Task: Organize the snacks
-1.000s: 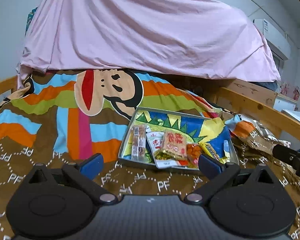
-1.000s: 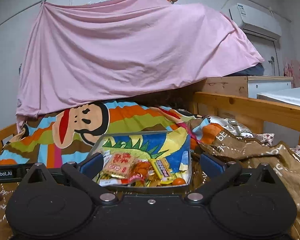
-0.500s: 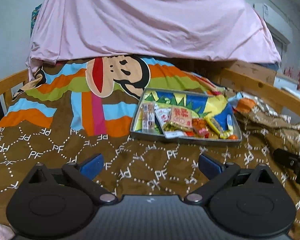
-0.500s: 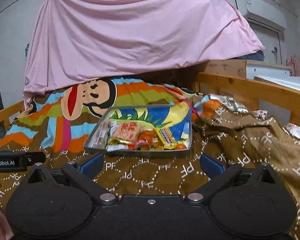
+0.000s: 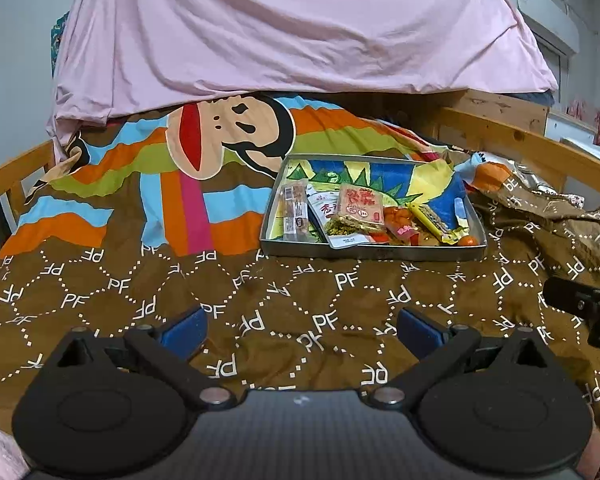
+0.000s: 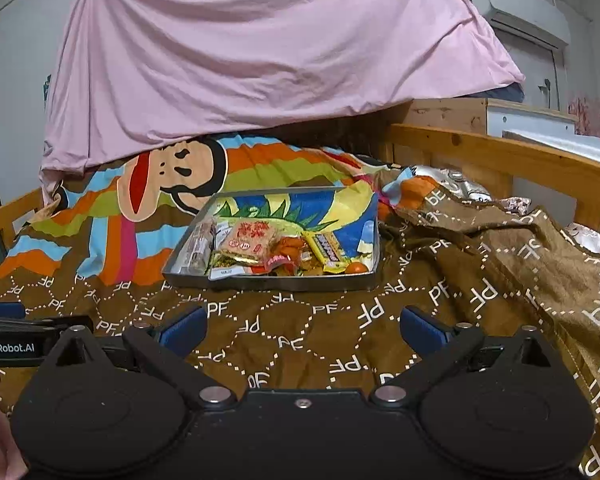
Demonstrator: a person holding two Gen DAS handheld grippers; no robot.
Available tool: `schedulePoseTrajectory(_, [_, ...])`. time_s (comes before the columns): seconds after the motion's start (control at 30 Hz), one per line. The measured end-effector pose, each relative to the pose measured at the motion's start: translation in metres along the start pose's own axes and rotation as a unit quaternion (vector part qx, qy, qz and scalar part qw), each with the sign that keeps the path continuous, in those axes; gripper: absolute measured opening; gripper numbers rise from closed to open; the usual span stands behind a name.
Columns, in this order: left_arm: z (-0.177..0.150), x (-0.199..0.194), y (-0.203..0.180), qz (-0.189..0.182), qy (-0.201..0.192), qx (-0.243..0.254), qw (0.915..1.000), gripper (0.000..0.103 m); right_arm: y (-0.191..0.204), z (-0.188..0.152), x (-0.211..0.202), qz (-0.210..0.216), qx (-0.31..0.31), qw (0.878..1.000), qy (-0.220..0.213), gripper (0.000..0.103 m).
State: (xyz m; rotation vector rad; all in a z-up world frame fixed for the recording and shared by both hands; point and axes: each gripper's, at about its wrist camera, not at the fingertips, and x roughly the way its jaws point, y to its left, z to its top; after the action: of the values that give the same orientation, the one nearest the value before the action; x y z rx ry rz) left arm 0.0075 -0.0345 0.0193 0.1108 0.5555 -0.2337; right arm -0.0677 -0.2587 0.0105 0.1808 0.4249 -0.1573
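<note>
While we are holding both claws low over the brown quilt (image 5: pixel 300 312), the left gripper (image 5: pixel 302 326) and right gripper (image 6: pixel 302 326) are gaping wide, gripping nothing. Well ahead, the snacks (image 5: pixel 360 216) are sitting in a metal tray (image 5: pixel 372 251).

Both wrist cameras look forward, low over the brown patterned bedspread (image 5: pixel 260 300), sharing the shallow metal snack tray (image 5: pixel 372 251) (image 6: pixel 268 281) ahead.
</note>
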Motion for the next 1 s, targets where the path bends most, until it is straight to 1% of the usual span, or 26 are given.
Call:
schedulePoseTrajectory(0.27, [-0.0004, 0.0025, 0.003, 0.001, 0.008, -0.006, 0.9999, 0.103, 0.0021, -0.002, 0.0053, 0.001, -0.006, 1.0, 0.014, 0.102])
schedulePoseTrajectory(1.0, [-0.002, 0.0038, 0.0049, 0.005, 0.013, -0.005, 0.9999, 0.103, 0.0034, -0.0031, 0.0086, 0.002, -0.015, 1.0, 0.024, 0.102])
